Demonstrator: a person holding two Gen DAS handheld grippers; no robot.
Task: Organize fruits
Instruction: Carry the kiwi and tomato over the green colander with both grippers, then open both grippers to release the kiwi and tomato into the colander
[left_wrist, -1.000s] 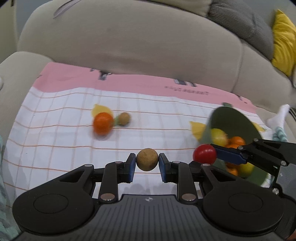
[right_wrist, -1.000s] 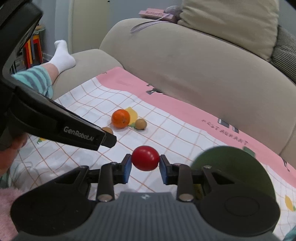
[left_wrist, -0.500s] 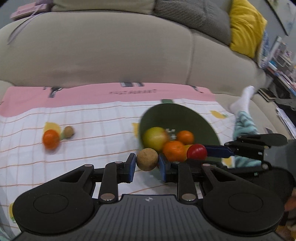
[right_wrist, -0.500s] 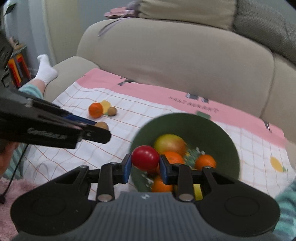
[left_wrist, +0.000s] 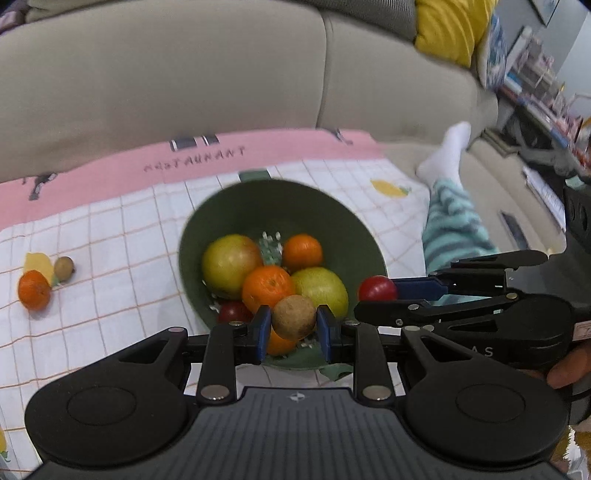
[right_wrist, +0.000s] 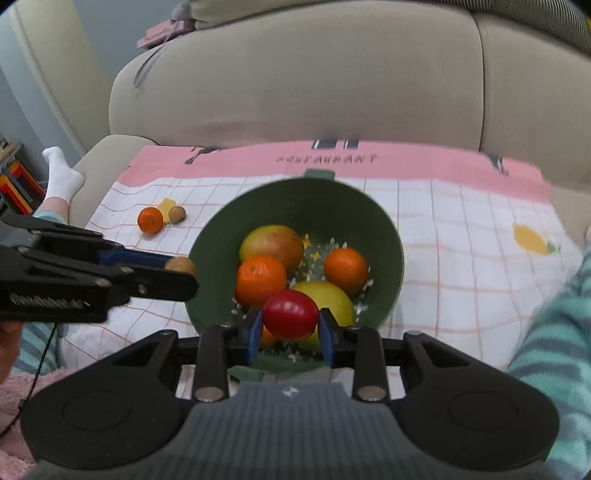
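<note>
Green bowl (right_wrist: 384, 236) rim below both held fruits

A beige sofa (right_wrist: 332, 74) is filling the background in both views, its backrest seam running down on the right. A cloth (right_wrist: 461, 236) is lying spread over the seat: white with an orange grid, a pink band along the far edge carrying dark lettering, and printed yellow lemons (right_wrist: 530, 240) here and there. A yellow cushion (left_wrist: 447, 29) is leaning at the sofa's upper right in the left wrist view, with shelves of books (left_wrist: 535, 85), blurred, beyond it. A person's legs in teal-striped trousers (left_wrist: 454, 229) and white socks (left_wrist: 448, 151) are resting on either side of the cloth. A pink book (right_wrist: 162, 35) is sitting on the sofa's back.
</note>
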